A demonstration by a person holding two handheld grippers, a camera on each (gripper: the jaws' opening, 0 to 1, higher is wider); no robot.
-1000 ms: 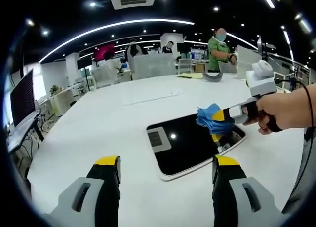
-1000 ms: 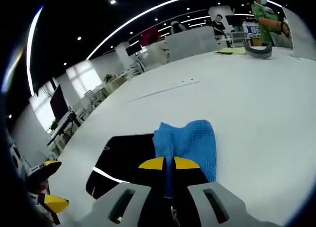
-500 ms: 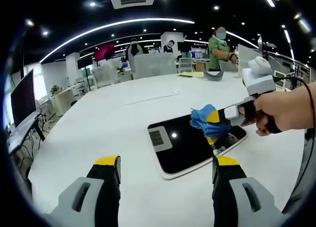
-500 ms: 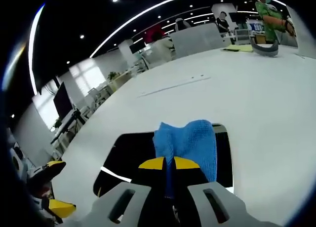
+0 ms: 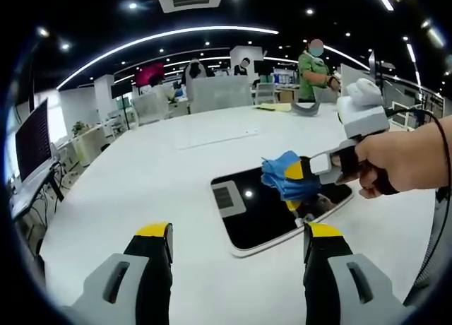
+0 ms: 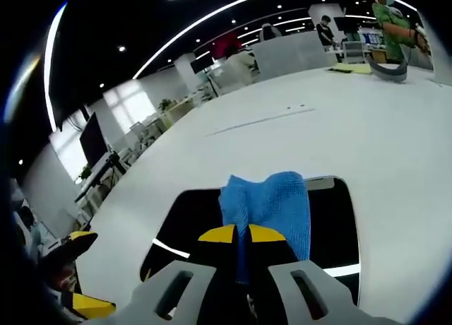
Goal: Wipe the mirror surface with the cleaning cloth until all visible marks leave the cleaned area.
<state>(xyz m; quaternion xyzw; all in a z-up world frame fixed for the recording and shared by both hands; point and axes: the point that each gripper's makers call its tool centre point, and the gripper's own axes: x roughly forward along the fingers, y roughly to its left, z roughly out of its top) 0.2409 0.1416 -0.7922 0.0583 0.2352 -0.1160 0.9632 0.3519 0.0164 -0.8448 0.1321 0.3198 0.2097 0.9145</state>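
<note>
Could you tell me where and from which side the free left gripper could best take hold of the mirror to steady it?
Probably the near edge of the mirror, coming in low along the table: it lies flat, so only its thin rim offers a grip, and the right gripper with the cloth works over the far end.

Mirror lies flat on the table, ahead of the left gripper; cloth sits over its right part.
</note>
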